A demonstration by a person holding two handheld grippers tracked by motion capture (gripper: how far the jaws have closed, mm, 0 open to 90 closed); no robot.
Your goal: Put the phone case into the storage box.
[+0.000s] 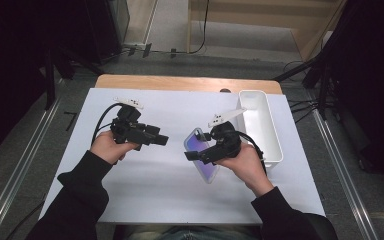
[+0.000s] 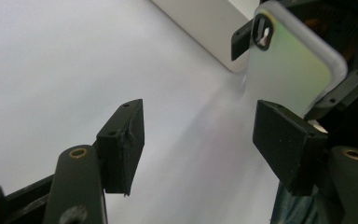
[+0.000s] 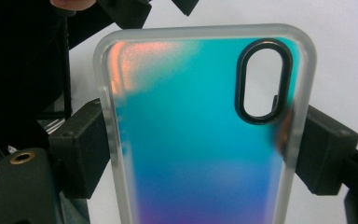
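Observation:
An iridescent blue-to-purple phone case (image 3: 191,154) with a frosted clear rim and an oval camera cutout is clamped by its two long edges. My right gripper (image 3: 200,154) is shut on it. In the high view the case (image 1: 209,171) is held tilted just above the white sheet, right of centre, with the right gripper (image 1: 195,155) pointing left. My left gripper (image 1: 162,140) hovers left of centre and points right toward the case. Its jaws stand open with nothing between them (image 2: 200,140). The pale back of the case (image 2: 289,60) shows beyond them.
A white rectangular bin (image 1: 275,145) stands at the table's right side, just behind my right hand, and its wall (image 2: 205,23) shows in the left gripper view. A white sheet (image 1: 145,185) covers the wooden table. Dark stands and cables surround the table.

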